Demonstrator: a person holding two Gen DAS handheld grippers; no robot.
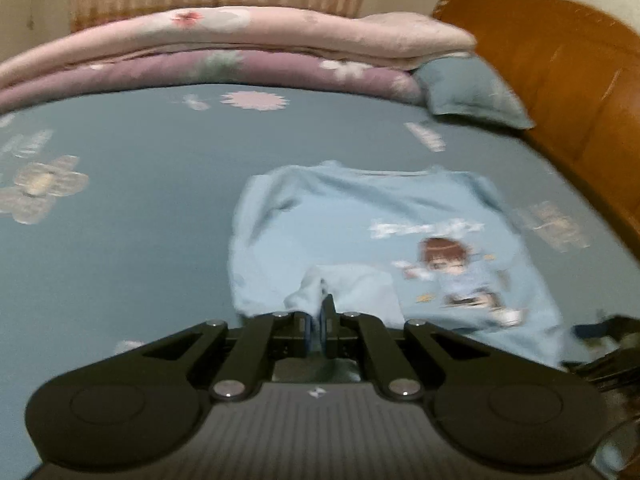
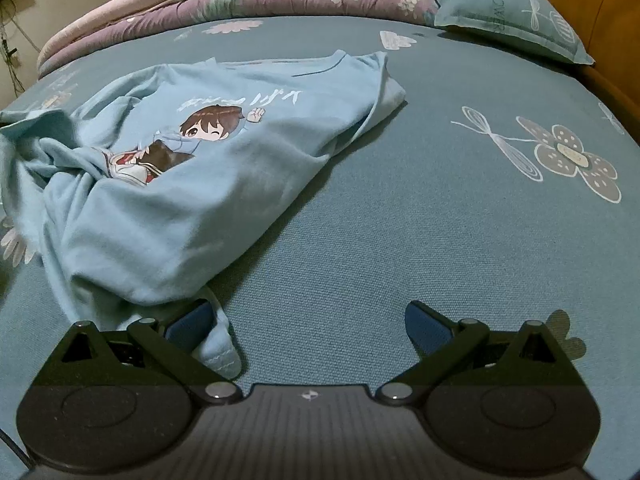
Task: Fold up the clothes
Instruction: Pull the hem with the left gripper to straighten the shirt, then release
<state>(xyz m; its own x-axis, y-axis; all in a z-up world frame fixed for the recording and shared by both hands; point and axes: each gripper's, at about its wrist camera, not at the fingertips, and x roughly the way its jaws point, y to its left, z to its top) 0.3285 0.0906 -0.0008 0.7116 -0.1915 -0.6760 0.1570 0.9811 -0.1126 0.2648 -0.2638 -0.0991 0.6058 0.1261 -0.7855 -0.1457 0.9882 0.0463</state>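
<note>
The shirt (image 2: 168, 184) is soft matt knit cloth. The bedsheet (image 2: 400, 240) shows a coarse weave. Upper right, the headboard (image 1: 560, 80) is glossy varnished wood. The quilts (image 1: 200, 48) look plush.

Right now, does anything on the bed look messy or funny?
Yes. The light blue shirt is not flat: one side is bunched into wrinkles over its cartoon picture. The left gripper pinches a bit of it. The right gripper is open, with a hem corner lying beside one finger.

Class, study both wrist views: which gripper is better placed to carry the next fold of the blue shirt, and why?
Left. The left gripper is shut on a corner of the blue shirt. The right gripper is open, with only the hem beside one finger.
</note>
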